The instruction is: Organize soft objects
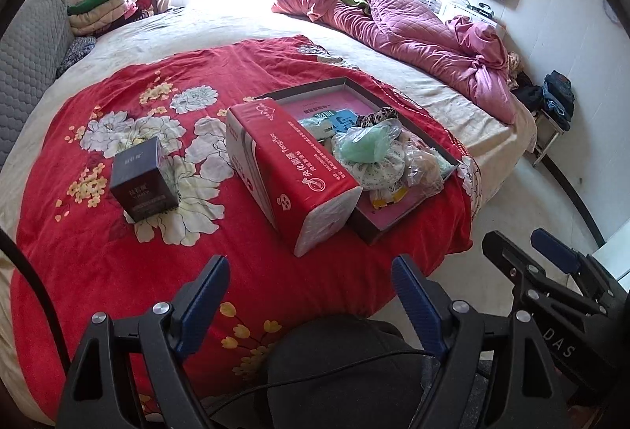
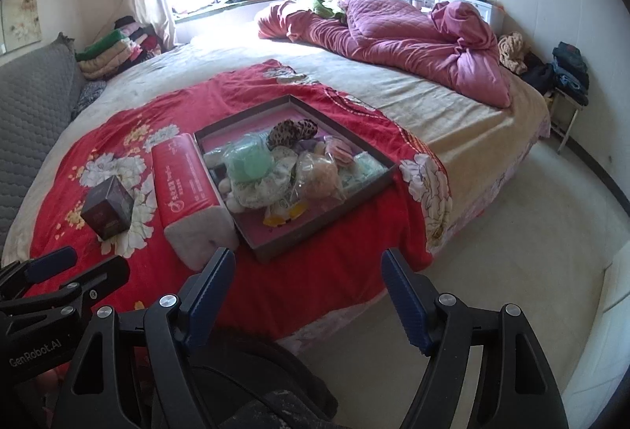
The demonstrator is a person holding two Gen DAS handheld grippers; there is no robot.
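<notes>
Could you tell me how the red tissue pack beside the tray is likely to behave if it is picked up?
The red tissue pack is wrapped in glossy film, so it may be slippery. Its bulging white end suggests that it is soft and would probably squash under pressure. It looks light for its bulk, and as it lies on its long side, it seems unlikely to roll.

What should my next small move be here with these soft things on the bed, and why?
Probably bring the right gripper forward toward the tray of soft items. Both it and the left gripper are open and empty, short of the bed's near edge, and the tray lies ahead of the right gripper beside the red tissue pack.
</notes>
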